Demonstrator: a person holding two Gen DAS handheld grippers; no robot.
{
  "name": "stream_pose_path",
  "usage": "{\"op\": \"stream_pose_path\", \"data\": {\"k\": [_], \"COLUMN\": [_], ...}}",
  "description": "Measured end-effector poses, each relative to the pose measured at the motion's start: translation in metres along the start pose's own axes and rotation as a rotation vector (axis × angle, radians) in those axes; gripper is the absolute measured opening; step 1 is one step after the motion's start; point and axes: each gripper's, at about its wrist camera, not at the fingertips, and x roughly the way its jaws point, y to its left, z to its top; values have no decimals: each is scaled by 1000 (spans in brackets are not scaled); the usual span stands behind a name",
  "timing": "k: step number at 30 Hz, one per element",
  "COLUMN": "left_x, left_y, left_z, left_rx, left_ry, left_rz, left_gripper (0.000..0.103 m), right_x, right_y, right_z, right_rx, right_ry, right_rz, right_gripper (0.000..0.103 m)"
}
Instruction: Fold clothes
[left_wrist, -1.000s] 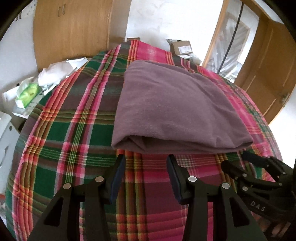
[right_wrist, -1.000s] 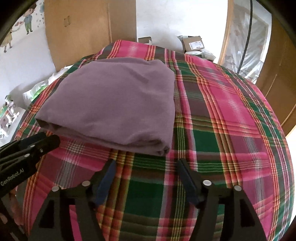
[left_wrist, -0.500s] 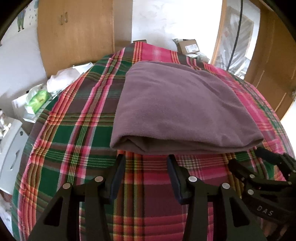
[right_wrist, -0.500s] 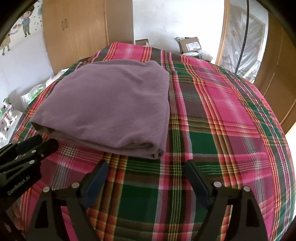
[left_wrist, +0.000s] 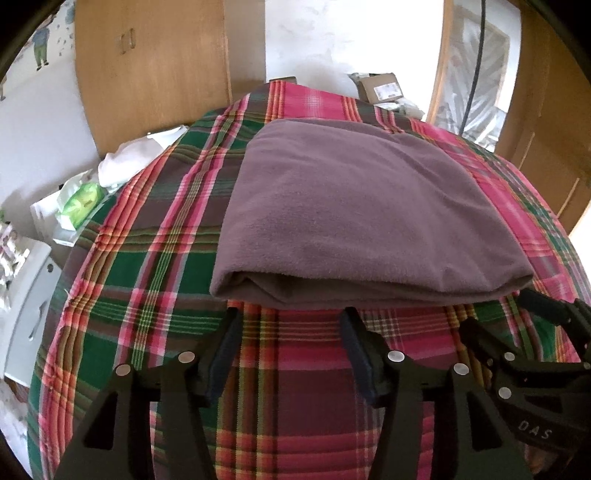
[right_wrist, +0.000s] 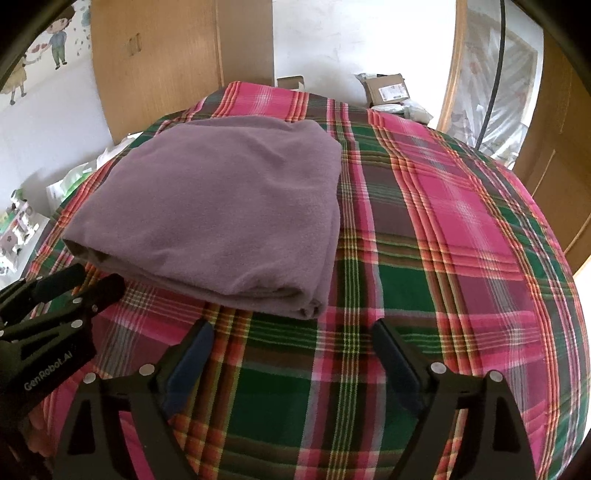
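Cloth (left_wrist: 354, 206) lies folded, flat on plaid cover (left_wrist: 147, 288), layered edge facing you. Your left gripper (left_wrist: 288, 332) and right gripper (right_wrist: 291, 339) sit just short of that edge, both spread, empty; likely fold done.

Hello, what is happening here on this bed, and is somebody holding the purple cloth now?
A person is folding clothes with two hand-held grippers. The purple fleece cloth lies folded in a flat rectangle on the pink and green plaid bedcover. Nobody holds it: the left gripper and the right gripper are both open and empty, just short of the cloth's near edge, not touching it.
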Motion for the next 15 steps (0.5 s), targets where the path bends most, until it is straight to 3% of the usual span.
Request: {"op": "stream_pose_path", "data": {"k": [15], "left_x": [2], "left_y": [2], "left_z": [2], "left_rx": [2], "left_ry": [1], "left_rz": [-1], "left_gripper": [58], "right_x": [-1], "right_y": [2], "right_z": [-1], "right_rx": [15], "right_ry": [-2], "right_rz": [-9], "right_gripper": [89]}}
